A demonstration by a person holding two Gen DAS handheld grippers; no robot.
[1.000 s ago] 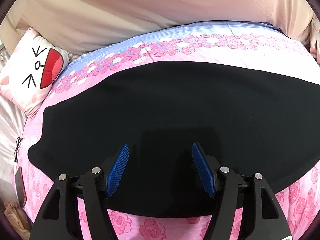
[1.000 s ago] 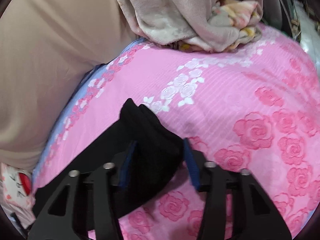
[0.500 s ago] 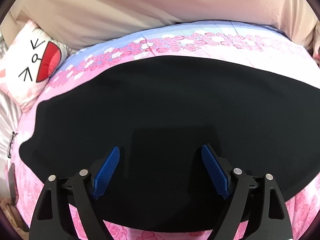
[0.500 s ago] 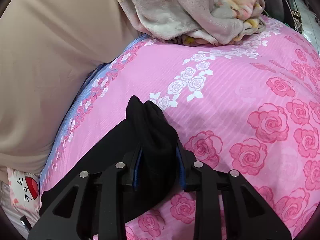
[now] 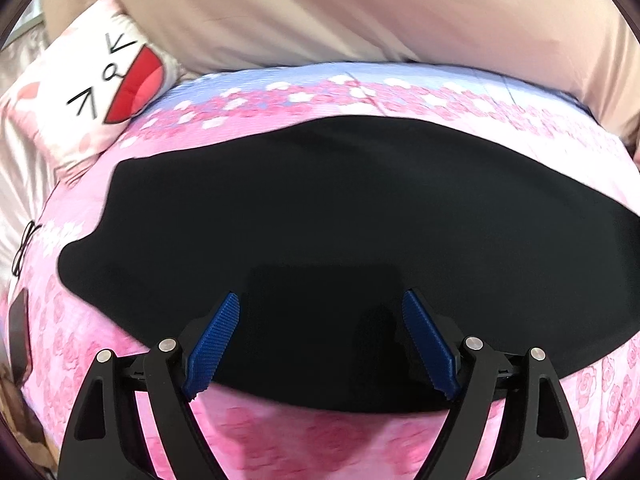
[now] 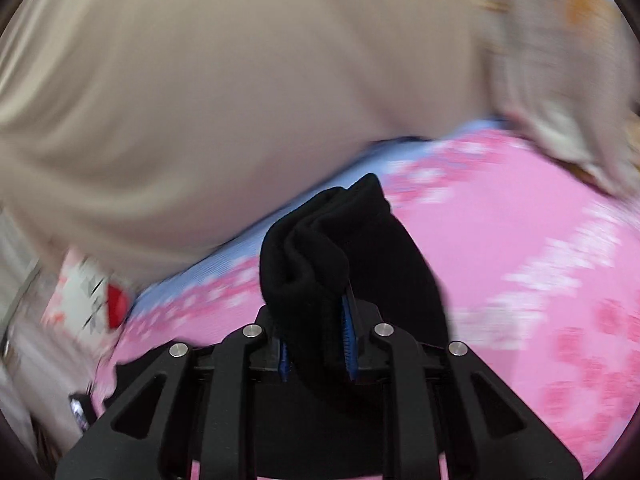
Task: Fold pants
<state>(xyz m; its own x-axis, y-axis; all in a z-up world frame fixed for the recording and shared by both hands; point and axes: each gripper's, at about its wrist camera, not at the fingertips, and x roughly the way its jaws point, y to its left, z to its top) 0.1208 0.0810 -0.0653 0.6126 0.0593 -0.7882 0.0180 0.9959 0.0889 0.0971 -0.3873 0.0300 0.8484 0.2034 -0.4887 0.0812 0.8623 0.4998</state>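
The black pants (image 5: pixel 320 220) lie spread flat across a pink rose-print bedsheet (image 5: pixel 300 440) in the left wrist view. My left gripper (image 5: pixel 320 324) hovers over their near edge, wide open, nothing between its blue pads (image 5: pixel 214 344). In the right wrist view, blurred by motion, my right gripper (image 6: pixel 316 336) is closing on a bunched end of the pants (image 6: pixel 320 248). That end stands lifted off the sheet (image 6: pixel 520 260), and the cloth bulges above the pads.
A white cartoon-face pillow (image 5: pixel 92 80) lies at the far left of the bed, and beige bedding (image 5: pixel 340 12) runs behind it. A crumpled blanket (image 6: pixel 560 80) sits at the far right. Eyeglasses (image 5: pixel 24 248) and a dark phone (image 5: pixel 18 336) rest at the left edge.
My left gripper opened wider and slid sideways over the pants. My right gripper tightened on the pants end, lifted it off the sheet and swung it leftward while rolling.
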